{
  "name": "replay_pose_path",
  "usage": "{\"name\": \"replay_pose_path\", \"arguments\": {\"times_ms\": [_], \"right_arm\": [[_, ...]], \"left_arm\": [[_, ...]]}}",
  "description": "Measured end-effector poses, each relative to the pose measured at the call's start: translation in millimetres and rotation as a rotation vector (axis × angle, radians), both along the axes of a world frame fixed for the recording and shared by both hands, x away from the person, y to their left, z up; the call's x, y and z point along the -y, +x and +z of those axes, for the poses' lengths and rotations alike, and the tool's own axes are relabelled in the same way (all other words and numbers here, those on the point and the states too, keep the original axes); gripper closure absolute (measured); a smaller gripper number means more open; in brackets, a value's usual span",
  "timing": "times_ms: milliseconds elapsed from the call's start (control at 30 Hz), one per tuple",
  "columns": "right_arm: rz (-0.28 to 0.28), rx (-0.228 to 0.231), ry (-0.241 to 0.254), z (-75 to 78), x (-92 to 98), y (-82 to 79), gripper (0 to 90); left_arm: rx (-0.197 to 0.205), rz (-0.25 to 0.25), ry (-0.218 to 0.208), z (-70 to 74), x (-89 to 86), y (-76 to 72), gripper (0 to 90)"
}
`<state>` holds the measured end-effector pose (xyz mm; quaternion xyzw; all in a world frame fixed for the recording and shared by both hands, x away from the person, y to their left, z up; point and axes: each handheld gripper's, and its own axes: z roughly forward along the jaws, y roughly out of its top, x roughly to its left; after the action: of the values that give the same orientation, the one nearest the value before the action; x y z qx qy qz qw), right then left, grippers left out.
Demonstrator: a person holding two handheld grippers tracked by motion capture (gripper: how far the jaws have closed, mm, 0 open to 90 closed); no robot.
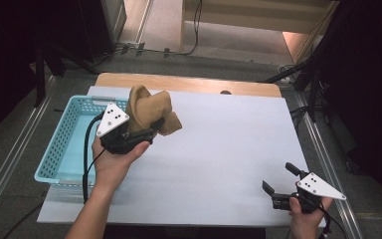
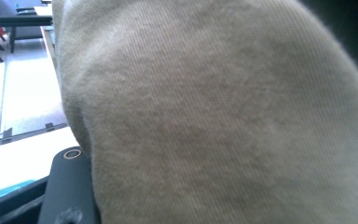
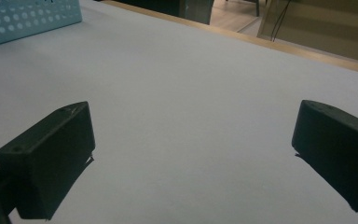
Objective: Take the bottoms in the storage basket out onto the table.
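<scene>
A bunched tan cloth (image 1: pixel 149 110) hangs in the air at the right edge of the light blue basket (image 1: pixel 59 149), held up by my left gripper (image 1: pixel 146 129), which is shut on it. In the left gripper view the cloth's ribbed knit (image 2: pixel 223 112) covers almost everything, with one black jaw showing at the lower left. My right gripper (image 1: pixel 278 178) rests low over the white table cover (image 1: pixel 219 149) near the front right corner, jaws wide apart and nothing between them. In the right gripper view both black jaws frame bare white cover, with my right gripper (image 3: pixel 191 158) open.
The light blue basket (image 3: pixel 28 18) stands on the table's left side and looks empty inside. A wooden table edge (image 1: pixel 189 83) runs along the back. Cables and dark stands lie on the floor beyond the table.
</scene>
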<state>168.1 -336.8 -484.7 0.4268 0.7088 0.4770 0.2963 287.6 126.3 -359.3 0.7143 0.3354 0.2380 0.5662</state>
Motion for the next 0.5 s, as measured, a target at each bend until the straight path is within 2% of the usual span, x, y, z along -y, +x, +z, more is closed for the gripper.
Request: {"name": "replay_pose_path", "arguments": {"times_ms": [500], "right_arm": [[0.002,-0.003,-0.003,-0.4,0.1,0.2,0.0]], "left_arm": [[-0.026,-0.052,0.003,-13.5,23.4,-0.6,31.6]]}}
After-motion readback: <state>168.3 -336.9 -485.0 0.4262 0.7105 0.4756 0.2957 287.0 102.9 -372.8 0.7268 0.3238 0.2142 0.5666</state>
